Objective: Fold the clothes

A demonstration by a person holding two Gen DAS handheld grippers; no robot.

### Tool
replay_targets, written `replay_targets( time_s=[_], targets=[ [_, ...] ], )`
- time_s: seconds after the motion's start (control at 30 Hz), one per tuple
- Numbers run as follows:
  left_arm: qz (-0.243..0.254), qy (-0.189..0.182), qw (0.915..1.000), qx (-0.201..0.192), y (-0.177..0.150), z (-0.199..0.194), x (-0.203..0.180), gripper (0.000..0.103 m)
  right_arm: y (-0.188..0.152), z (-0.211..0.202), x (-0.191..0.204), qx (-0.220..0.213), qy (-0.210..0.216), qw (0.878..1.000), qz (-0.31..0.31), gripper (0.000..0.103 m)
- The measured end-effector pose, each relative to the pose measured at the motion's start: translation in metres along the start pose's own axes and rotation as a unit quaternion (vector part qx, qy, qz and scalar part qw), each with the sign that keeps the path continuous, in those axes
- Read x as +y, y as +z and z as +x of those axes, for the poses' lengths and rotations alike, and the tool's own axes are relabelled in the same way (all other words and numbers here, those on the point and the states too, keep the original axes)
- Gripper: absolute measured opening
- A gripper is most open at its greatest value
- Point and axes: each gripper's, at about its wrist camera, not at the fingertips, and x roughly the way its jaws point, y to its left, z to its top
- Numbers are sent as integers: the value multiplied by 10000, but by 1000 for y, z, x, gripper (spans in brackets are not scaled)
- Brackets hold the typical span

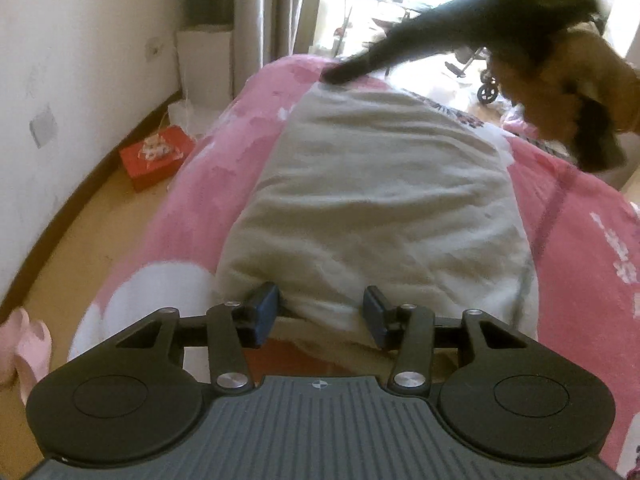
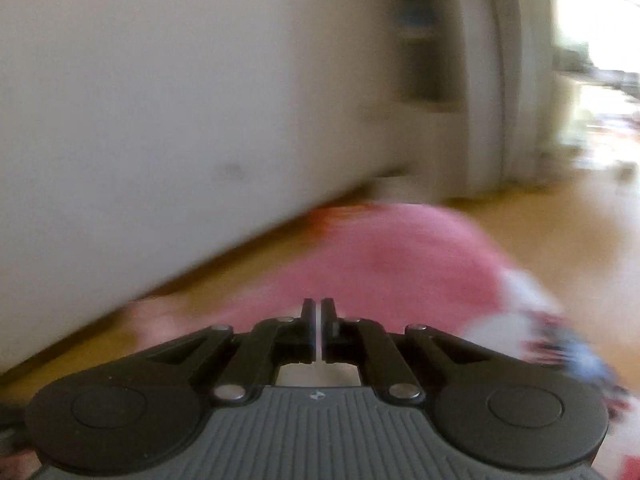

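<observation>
Nearest the left wrist camera, the left gripper has its blue-padded fingers parted on either side of the near edge of a beige garment. The cloth bulges up between them, but whether the pads press on it is hard to tell; they look loose rather than clamped. The garment lies lengthwise on a bed as a long, fairly even strip, which suggests the sides are already folded in and the lengthwise folds are still to come. At its far end a dark, blurred shape touches the cloth; it cannot be identified.

In the heavily blurred right wrist view, the right gripper is clenched with only a sliver between its fingers, and nothing shows between them.

The garment looks soft, thick and slightly nubby, with shallow wrinkles. The bedcover is pink with white patches. A red box sits on the wooden floor.
</observation>
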Motion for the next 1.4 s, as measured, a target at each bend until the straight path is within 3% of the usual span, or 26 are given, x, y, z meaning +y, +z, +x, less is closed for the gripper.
replay_targets(
  time_s=[0.07, 0.1, 0.13, 0.2, 0.27, 0.33, 0.37, 0.43, 0.5, 0.6, 0.67, 0.73, 0.8, 0.87, 0.93, 1.0, 1.07, 1.13, 1.2, 1.27, 1.33, 1.4],
  targets=[
    [-87, -14, 10000, 20, -6, -2, 3, 47, -9, 18, 28, 818, 950, 9903, -605, 3],
    [-67, -4, 10000, 5, -6, -2, 3, 47, -16, 29, 36, 1114, 1162, 9833, -843, 1],
    [-47, 5, 10000, -10, -7, -3, 3, 47, -23, 43, 39, 1284, 975, 9815, -1034, 1],
    [-51, 4, 10000, -41, -7, -1, 4, 47, -24, 62, 25, 1210, 533, 9878, -826, 0],
    [-64, -12, 10000, -65, -7, 0, 5, 47, -15, 63, -11, 652, 297, 9969, 338, 0],
    [-61, -23, 10000, -75, -7, 0, 5, 47, -11, 53, -25, 98, -294, 9965, 774, 0],
    [-64, -21, 10000, -60, -8, -2, 4, 47, -9, 49, -24, 23, -424, 9960, 781, 0],
    [-86, -33, 9999, -55, -9, -2, 5, 47, -5, 41, -9, 50, -162, 9985, 519, 3],
    [-91, -44, 9999, -62, -9, -2, 5, 47, -5, 43, 8, 420, 617, 9970, 200, 3],
    [-69, -62, 9999, -83, -9, -1, 5, 47, -13, 55, 1, 671, 175, 9976, -75, 0],
    [-79, -75, 9999, -75, -9, 0, 6, 47, -12, 47, -51, 201, -125, 9932, 1138, 0],
    [-63, -74, 9999, -78, -10, 0, 5, 47, -11, 25, -88, -348, -1497, 9713, 1815, 4],
    [-70, -80, 9999, -72, -10, 0, 6, 48, -14, 1, -113, -735, -1296, 9564, 2514, 4],
    [-58, -72, 9999, -65, -10, 0, 5, 47, -11, -20, -102, -870, -369, 9681, 2319, 4],
    [-21, -54, 10000, -57, -10, 0, 4, 48, -9, -17, -73, -328, 426, 9852, 1627, 4],
    [20, -42, 10000, -50, -10, 0, 4, 48, -20, -3, -54, 289, 1011, 9859, 1299, 4],
    [54, -30, 10000, -28, -9, 0, 3, 48, -38, 12, -59, 694, 589, 9880, 1252, 0],
    [87, -7, 10000, 5, -7, 1, 2, 48, -46, -3, -77, 299, -269, 9859, 1623, 0],
    [101, 12, 9999, 17, -7, 0, 1, 48, -54, -20, -97, -146, -1147, 9730, 2000, 5],
    [125, 30, 9999, 39, -7, 0, 0, 48, -60, -49, -107, -457, -1434, 9630, 2237, 5],
    [115, 35, 9999, 59, -6, 1, 0, 48, -66, -77, -97, -652, -647, 9683, 2325, 5],
    [155, 57, 9998, 71, -5, 1, -1, 48, -66, -75, -68, -343, -4, 9821, 1852, 5]
  ],
)
